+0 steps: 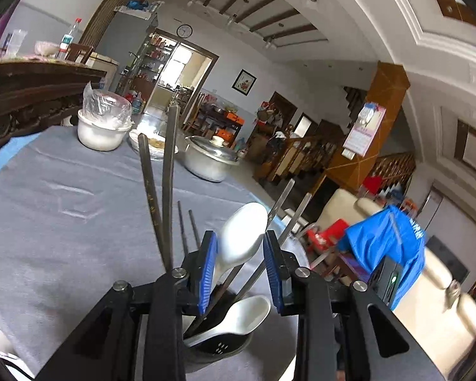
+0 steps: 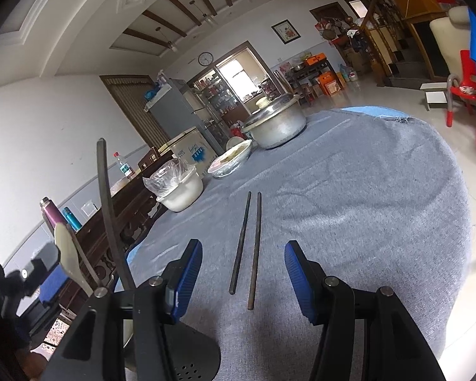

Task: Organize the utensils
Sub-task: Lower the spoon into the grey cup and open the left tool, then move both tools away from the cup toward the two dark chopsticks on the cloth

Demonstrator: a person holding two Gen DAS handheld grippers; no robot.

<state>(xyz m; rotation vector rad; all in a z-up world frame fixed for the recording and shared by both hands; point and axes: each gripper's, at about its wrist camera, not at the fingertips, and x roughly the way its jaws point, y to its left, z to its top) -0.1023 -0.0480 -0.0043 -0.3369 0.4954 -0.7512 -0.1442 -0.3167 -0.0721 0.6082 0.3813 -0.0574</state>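
Observation:
A black perforated utensil holder [image 1: 220, 347] stands on the grey tablecloth just under my left gripper [image 1: 239, 254]. It holds dark chopsticks [image 1: 166, 190], metal chopsticks [image 1: 287, 214] and two white spoons. The upper white spoon [image 1: 241, 235] stands between the left gripper's open blue pads, which do not clamp it. The second spoon [image 1: 238, 319] lies lower in the holder. In the right wrist view, a pair of dark chopsticks [image 2: 246, 244] lies on the cloth between and ahead of my open, empty right gripper [image 2: 243, 270]. The holder [image 2: 187, 355] shows at bottom left.
A lidded metal pot [image 2: 274, 123], a covered bowl [image 2: 230, 160] and a white bowl with a plastic bag [image 2: 179, 189] stand at the table's far side. A dark wooden sideboard [image 1: 25, 85] runs along the left. The round table's edge [image 2: 463, 222] drops off to the right.

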